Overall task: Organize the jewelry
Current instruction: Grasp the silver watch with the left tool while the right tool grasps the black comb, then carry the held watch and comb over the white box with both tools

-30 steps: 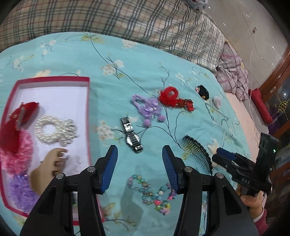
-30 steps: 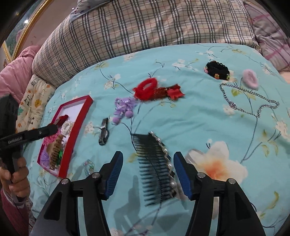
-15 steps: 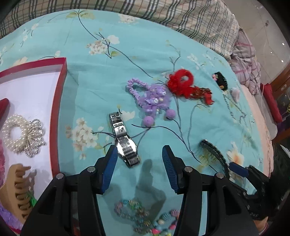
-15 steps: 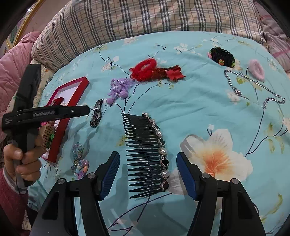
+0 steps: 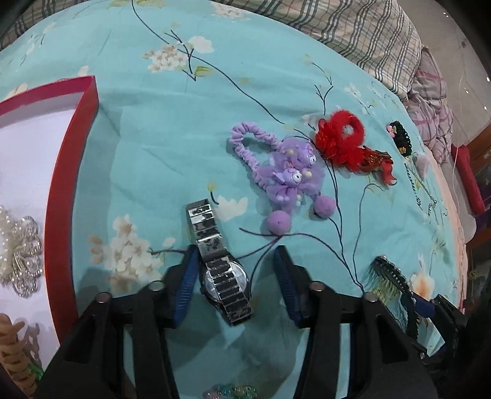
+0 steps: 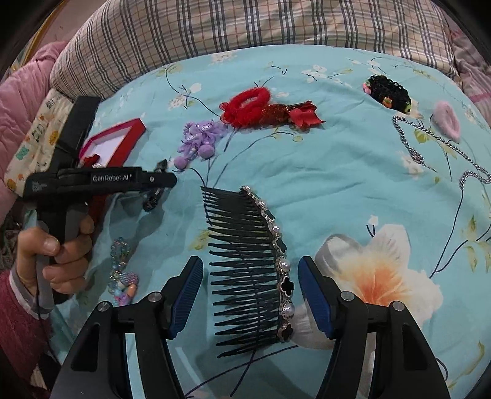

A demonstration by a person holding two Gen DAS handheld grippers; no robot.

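My left gripper (image 5: 234,287) is open, its blue pads either side of a silver wristwatch (image 5: 219,264) lying on the teal bedspread. My right gripper (image 6: 250,294) is open, its pads straddling a black hair comb (image 6: 248,270) with pearl and clover trim. A red-rimmed white box (image 5: 66,172) at the left holds a pearl bracelet (image 5: 18,254) and a tan claw clip (image 5: 13,356). The left gripper also shows in the right wrist view (image 6: 162,181), held by a hand.
A purple scrunchie with pompoms (image 5: 282,175), a red scrunchie with bow clip (image 5: 346,141), a black hair tie (image 6: 388,92), a pink hair tie (image 6: 448,121), a silver chain (image 6: 429,144) and a bead bracelet (image 6: 121,270) lie on the bedspread. Plaid pillow (image 6: 245,24) behind.
My left gripper moved forward and down from near the box until its pads flank the watch. My right gripper moved closer over the comb.
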